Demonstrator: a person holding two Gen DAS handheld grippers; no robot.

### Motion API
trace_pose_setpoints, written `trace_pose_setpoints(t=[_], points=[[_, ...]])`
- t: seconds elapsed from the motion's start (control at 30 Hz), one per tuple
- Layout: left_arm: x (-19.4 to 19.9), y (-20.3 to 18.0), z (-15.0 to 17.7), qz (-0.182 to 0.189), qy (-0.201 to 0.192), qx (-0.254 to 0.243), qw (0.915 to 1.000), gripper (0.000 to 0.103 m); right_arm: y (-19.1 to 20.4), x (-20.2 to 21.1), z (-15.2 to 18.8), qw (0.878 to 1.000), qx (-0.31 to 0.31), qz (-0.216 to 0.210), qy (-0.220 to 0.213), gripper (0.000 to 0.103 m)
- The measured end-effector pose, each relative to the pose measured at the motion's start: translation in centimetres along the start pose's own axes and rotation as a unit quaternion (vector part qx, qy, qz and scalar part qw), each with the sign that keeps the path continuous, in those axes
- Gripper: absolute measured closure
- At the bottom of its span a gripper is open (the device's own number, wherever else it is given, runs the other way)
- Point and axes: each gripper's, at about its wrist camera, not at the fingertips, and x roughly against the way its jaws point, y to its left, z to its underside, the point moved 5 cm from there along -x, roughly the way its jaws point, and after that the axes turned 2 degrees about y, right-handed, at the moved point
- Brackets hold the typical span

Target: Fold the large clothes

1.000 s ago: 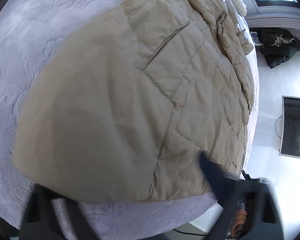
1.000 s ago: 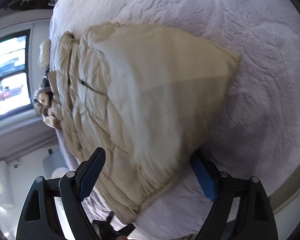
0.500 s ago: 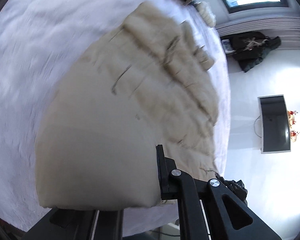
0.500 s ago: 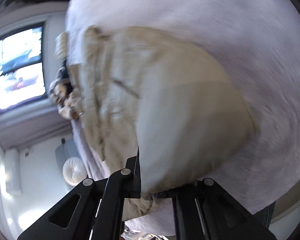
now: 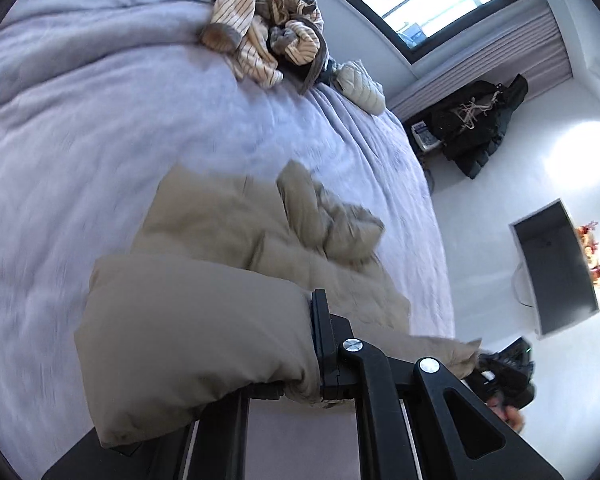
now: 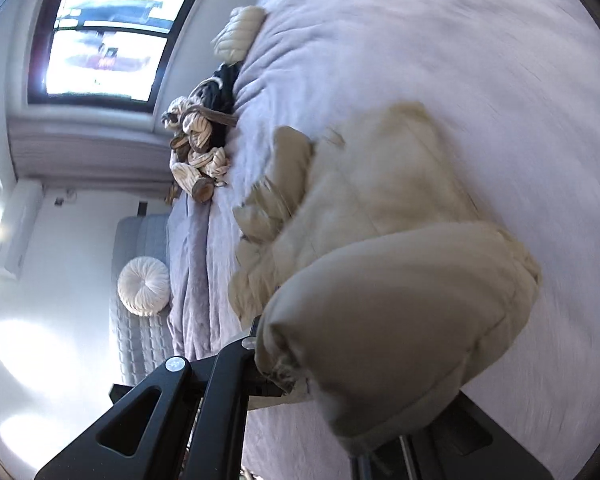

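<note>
The left tongs [image 5: 300, 380] are clamping down on the hem of a beige quilted padded jacket [image 5: 268, 256], the cloth bunching thickly around the black fingers [image 5: 325, 344]. The right tongs [image 6: 300, 376] are pinching another part of the same hem, with the fabric ballooning over them in a rounded fold. Both pairs have just been closing, and jacket cloth is sitting between the pads of each. The lifted hem is hanging above the bed with the pale lilac fleecy blanket [image 5: 100, 128], while the jacket's far end, collar and sleeve crumpled together, is lying on the blanket. Well beyond it, near the bed's far edge, a heap of striped cream and brown clothes [image 5: 268, 36] is resting beside a small pale quilted garment [image 5: 360, 88]. A round white pleated cushion [image 6: 144, 286] is sitting off to the side of the bed, below a bright window [image 6: 108, 36].
</note>
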Motion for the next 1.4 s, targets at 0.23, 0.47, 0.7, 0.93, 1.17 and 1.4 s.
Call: trace_pose_setpoints(t=[0.23,0.47,0.7,0.93,1.17,1.4], points=[[-10.1,3.6,-4.0,-0.064,0.044,-0.010,0.9970,0.091,0.2,-7.8,-8.1,0.996,0.029,0.077,0.020,0.097],[-15.5,5.9,-4.9,-0.101,0.085,-0.037,0.9905,0.091,-2.6,-12.8,-9.6,0.992,0.016,0.122,0.010,0.097],[-14.2,5.2,-5.1,-0.101,0.085,-0.060,0.9894,0.084,-3.0,-13.2,-10.0,0.991,0.013,0.133,0.011,0.095],[-11.3,4.0,-5.1,-0.156,0.046,-0.109,0.9806,0.003,-1.6,-12.1,-9.8,0.989,0.040,0.143,0.023,0.088],[-11.3,3.7,-4.6,-0.202,0.040,-0.137,0.9689,0.027,0.6,-10.5,-8.7,0.986,0.071,0.149,0.014,0.059],[-13.5,2.8,-1.4,-0.216,0.052,-0.194,0.9554,0.065,2.8,-9.1,-5.6,0.968,0.160,0.193,-0.004,0.067]])
